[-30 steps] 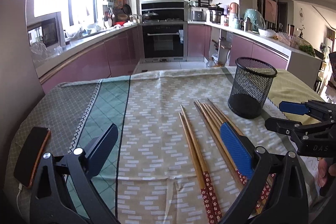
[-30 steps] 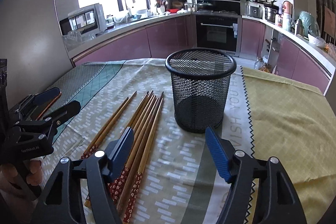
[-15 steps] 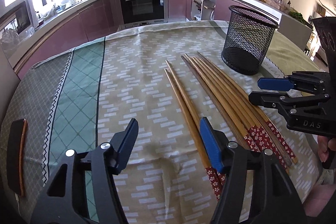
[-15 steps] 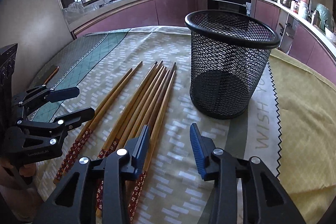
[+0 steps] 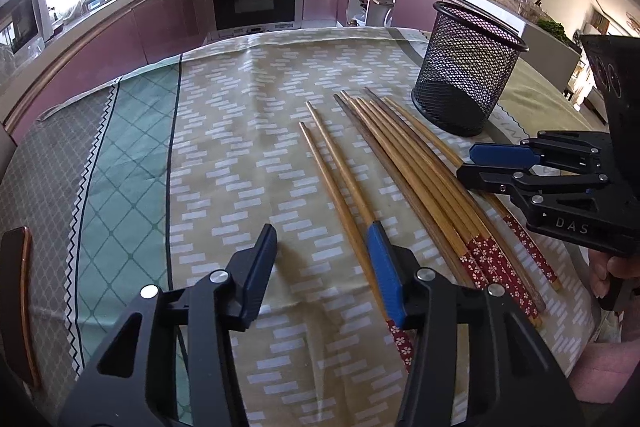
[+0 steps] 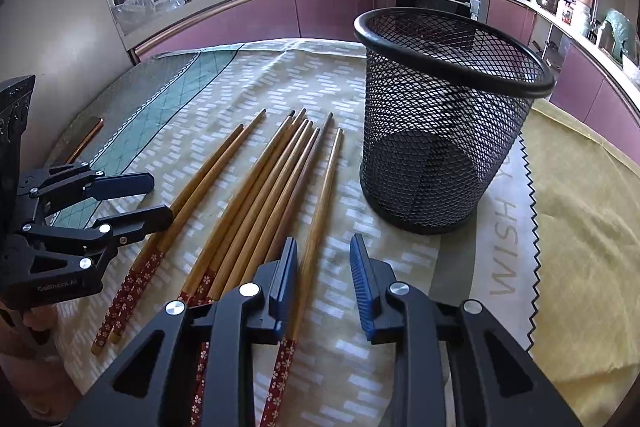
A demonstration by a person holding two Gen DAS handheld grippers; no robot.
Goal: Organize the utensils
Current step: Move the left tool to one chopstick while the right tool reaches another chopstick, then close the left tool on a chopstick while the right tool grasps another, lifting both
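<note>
Several wooden chopsticks with red flowered ends lie side by side on the tablecloth: a pair point(image 5: 336, 179) on the left and a bundle point(image 5: 420, 179) beside it. A black mesh holder point(image 5: 468, 75) stands upright just past their tips. My left gripper point(image 5: 324, 259) hovers low with its jaws closing. Bare cloth lies between them, and its right finger point(image 5: 384, 267) sits over the pair. My right gripper point(image 6: 324, 267) is also closing, and the rightmost chopstick point(image 6: 320, 211) runs between its jaws beside the left finger point(image 6: 286, 275), not pinched. The holder point(image 6: 448, 115) stands ahead to the right.
A dark phone with a copper edge point(image 5: 16, 299) lies at the table's left rim. The patterned tablecloth point(image 5: 240, 147) covers the table, with a yellow cloth point(image 6: 580, 227) to the right. Kitchen counters and an oven stand behind. A hand point(image 5: 608, 275) holds the right gripper.
Both grippers have tipped downward and come closer to the chopsticks. Both sets of jaws have narrowed a good deal. The chopsticks and the holder have not moved.
</note>
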